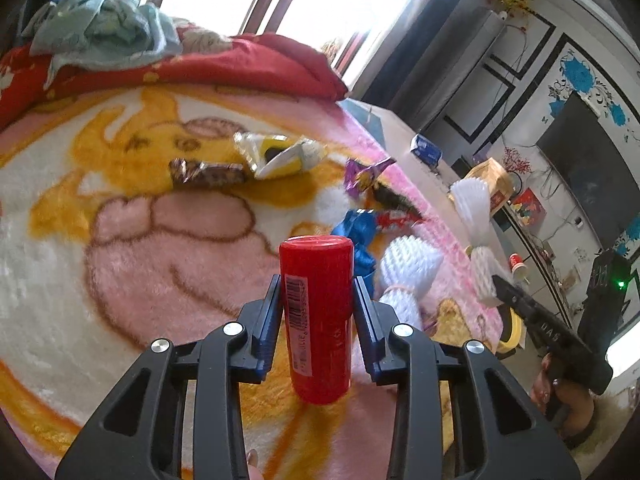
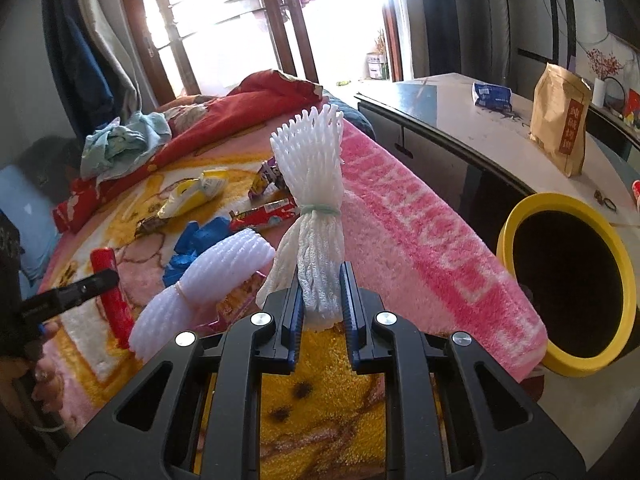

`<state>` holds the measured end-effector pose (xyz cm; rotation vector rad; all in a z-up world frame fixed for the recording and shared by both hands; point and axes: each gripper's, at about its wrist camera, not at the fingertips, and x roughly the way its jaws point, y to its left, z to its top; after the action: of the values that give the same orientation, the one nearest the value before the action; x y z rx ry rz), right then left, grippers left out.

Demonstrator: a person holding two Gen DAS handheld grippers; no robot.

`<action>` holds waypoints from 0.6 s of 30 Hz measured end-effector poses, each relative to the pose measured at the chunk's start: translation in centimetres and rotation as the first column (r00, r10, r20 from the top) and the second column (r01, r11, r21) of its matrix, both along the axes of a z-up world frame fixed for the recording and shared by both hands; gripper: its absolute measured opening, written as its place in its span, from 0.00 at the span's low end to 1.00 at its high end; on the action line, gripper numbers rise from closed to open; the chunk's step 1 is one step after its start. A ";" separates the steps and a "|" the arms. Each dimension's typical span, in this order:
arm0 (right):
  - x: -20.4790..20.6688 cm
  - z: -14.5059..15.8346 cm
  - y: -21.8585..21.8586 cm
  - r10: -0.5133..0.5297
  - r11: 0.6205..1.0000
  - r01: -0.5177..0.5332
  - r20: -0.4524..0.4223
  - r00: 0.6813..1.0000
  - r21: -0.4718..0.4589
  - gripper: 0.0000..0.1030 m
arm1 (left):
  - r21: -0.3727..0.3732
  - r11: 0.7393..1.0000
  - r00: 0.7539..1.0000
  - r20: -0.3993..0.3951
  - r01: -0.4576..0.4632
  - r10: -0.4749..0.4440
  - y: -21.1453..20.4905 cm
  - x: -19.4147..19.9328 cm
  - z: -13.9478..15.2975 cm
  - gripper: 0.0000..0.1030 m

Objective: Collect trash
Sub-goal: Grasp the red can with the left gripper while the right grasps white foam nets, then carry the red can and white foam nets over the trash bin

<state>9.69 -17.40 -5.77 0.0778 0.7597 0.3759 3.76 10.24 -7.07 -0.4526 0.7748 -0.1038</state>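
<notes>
My left gripper (image 1: 316,292) is shut on a red cylindrical can (image 1: 317,316) with a barcode, held above the patterned blanket (image 1: 120,208). My right gripper (image 2: 320,284) is shut on a white foam fruit net (image 2: 312,200) tied with a band, held above the bed's edge. That net also shows in the left wrist view (image 1: 474,208). A second white foam net (image 2: 208,284) lies on the blanket. A yellow wrapper (image 1: 276,154), a brown wrapper (image 1: 208,174), a purple wrapper (image 1: 362,178), a red wrapper (image 2: 266,214) and blue crumpled plastic (image 2: 198,242) lie further back.
A yellow-rimmed black bin (image 2: 572,288) stands right of the bed beside the pink blanket edge (image 2: 420,240). A table (image 2: 460,120) holds a brown paper bag (image 2: 560,120) and a blue pack (image 2: 492,96). A red quilt (image 1: 240,64) and light-blue cloth (image 1: 104,28) lie at the back.
</notes>
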 end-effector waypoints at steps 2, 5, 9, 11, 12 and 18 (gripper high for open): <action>0.0 0.2 0.0 0.003 1.000 -0.003 0.004 1.000 0.001 0.12 | 0.001 1.000 1.000 0.018 0.006 -0.006 -0.4 0.3 0.5 0.32; 0.0 0.4 -0.2 0.001 1.000 -0.001 0.011 1.000 0.005 0.12 | 0.004 1.000 0.999 0.044 0.017 -0.017 -1.1 0.6 1.5 0.32; -0.1 0.8 -0.6 -0.005 1.000 0.005 0.023 1.000 0.011 0.12 | 0.005 0.999 0.996 0.078 0.032 -0.032 -2.0 1.1 2.7 0.32; 0.0 1.1 -0.9 -0.011 1.000 0.010 0.028 1.000 0.016 0.12 | 0.009 0.999 0.994 0.098 0.040 -0.040 -2.4 1.3 3.5 0.32; 0.0 1.2 -1.0 -0.014 1.000 0.014 0.029 0.999 0.018 0.12 | 0.011 0.999 0.993 0.107 0.043 -0.044 -2.6 1.4 3.8 0.32; 0.4 1.6 -1.9 -0.035 0.999 0.034 0.038 0.999 0.028 0.12 | 0.025 0.997 0.985 0.152 0.072 -0.075 -4.1 2.0 5.5 0.32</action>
<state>10.04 -19.31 -4.12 0.1093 0.7140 0.3541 5.76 6.14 -1.53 -0.3926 0.6407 -0.1972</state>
